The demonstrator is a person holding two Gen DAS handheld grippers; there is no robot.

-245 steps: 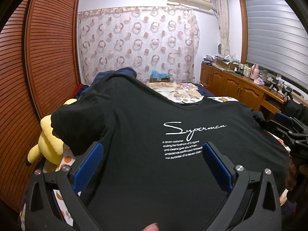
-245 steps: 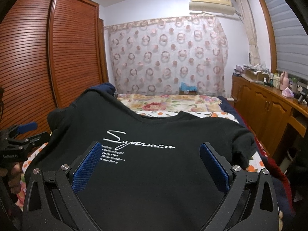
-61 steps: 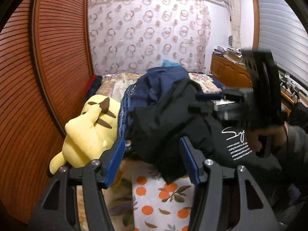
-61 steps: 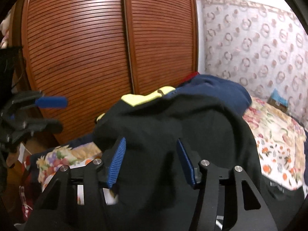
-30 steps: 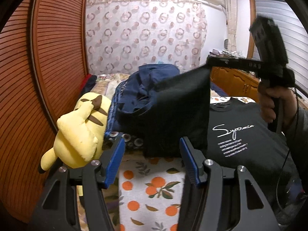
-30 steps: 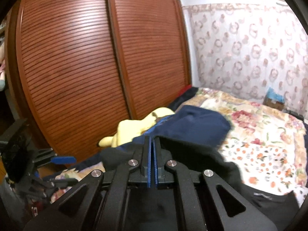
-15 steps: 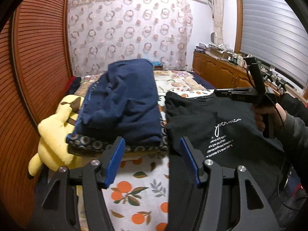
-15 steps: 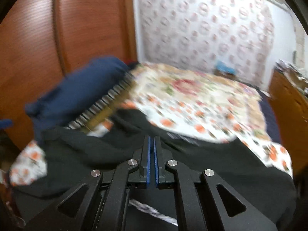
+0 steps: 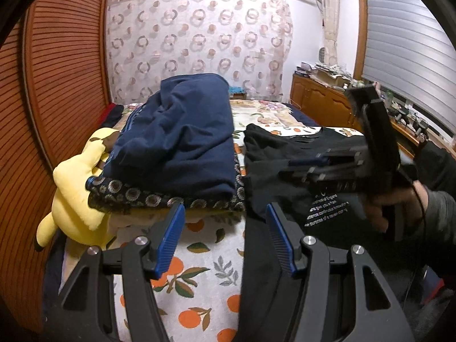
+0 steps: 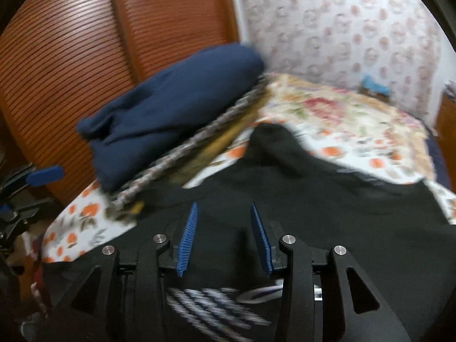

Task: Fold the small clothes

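Observation:
A black T-shirt point(image 9: 285, 171) with white print lies on the bed, its left side folded in over the body. In the right wrist view the black T-shirt point(image 10: 327, 188) fills the foreground. My right gripper point(image 10: 225, 238) hovers low over it; its jaws are opening and no cloth is pinched between the blue pads. In the left wrist view the right gripper point(image 9: 322, 165) shows blurred, held by a hand point(image 9: 399, 211). My left gripper point(image 9: 225, 240) stands open at the shirt's left edge, over the orange-print sheet point(image 9: 199, 273), holding nothing.
A stack of folded navy clothes point(image 9: 176, 142) sits on the bed just left of the shirt, with a yellow plush toy point(image 9: 77, 193) beside it. Slatted wooden wardrobe doors point(image 9: 57, 91) close the left side. A wooden cabinet point(image 9: 322, 105) lines the right wall.
The right gripper, shut on the shirt's left part, swung it over the body, came down and parted its jaws, letting the cloth go. The left gripper's view shifted right toward the shirt.

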